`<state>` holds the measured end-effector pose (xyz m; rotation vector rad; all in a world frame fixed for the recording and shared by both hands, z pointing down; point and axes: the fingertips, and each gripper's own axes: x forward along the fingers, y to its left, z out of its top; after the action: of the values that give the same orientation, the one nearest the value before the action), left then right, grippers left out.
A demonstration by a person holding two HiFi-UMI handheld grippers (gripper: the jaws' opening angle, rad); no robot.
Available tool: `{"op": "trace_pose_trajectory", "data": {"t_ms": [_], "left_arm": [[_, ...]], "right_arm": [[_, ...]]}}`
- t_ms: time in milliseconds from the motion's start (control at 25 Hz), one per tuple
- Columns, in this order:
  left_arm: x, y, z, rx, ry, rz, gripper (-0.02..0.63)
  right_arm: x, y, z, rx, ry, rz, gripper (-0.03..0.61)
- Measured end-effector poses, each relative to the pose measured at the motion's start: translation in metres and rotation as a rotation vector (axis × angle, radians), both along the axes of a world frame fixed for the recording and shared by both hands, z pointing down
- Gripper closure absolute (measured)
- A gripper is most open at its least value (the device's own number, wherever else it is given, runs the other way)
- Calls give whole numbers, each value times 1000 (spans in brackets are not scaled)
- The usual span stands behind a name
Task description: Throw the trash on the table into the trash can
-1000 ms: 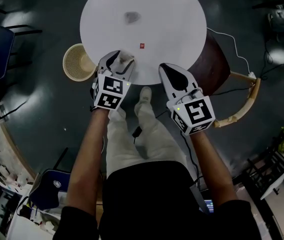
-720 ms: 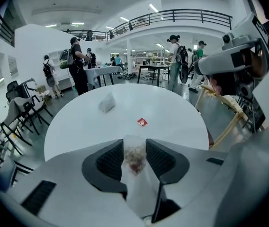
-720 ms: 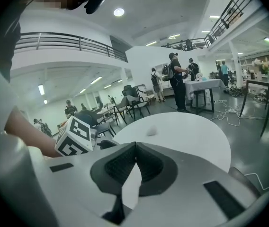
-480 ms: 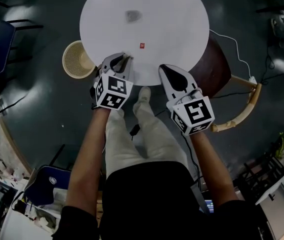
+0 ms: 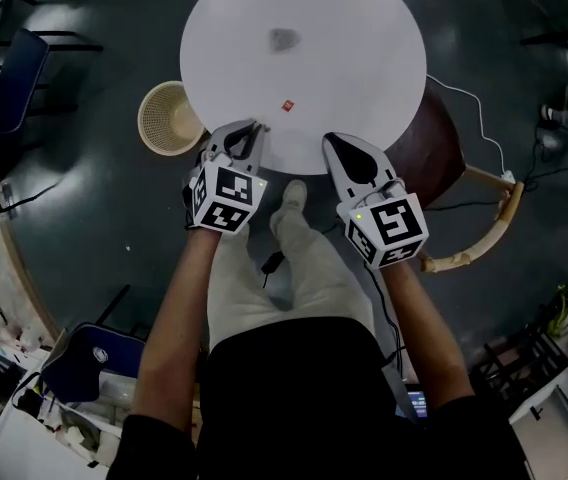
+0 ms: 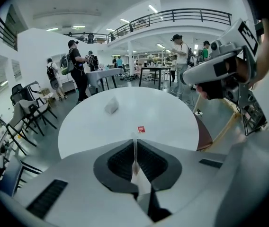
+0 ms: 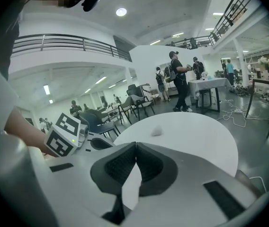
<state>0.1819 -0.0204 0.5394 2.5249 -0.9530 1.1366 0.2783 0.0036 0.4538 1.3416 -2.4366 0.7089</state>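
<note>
The left gripper [image 5: 252, 128] is seen at the near edge of the round white table [image 5: 354, 58], and its jaws have just been closed on a thin piece of white paper [image 6: 134, 150]. In the left gripper view the paper is pinched edge-on between the dark pads, so this piece of trash is judged to be grasped and ready to be carried off. The wicker trash can [image 5: 167, 118] is set on the floor just beside the table's left edge, close to that gripper, so only a short swing leftward should be needed before release. The right gripper [image 5: 330, 140] is held at the near edge too, its jaws clenched together with nothing between them. Two more pieces are left on the table: a small red scrap [image 5: 288, 105] near the near edge, and a crumpled grey-white wad [image 5: 283, 39] toward the far side, so the task is judged to be only begun.
</note>
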Motion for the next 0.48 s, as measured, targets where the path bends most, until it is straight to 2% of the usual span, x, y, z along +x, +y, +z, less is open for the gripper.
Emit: {"op": "trace_pose_trajectory", "data": {"t_ms": [160, 480], "left_arm": [[-32, -2, -17, 12, 8, -46, 591], [-117, -2, -34, 33, 18, -134, 592]], "right_arm": [[-17, -1, -3, -4, -5, -21, 560], [-86, -3, -2, -13, 10, -86, 560]]}}
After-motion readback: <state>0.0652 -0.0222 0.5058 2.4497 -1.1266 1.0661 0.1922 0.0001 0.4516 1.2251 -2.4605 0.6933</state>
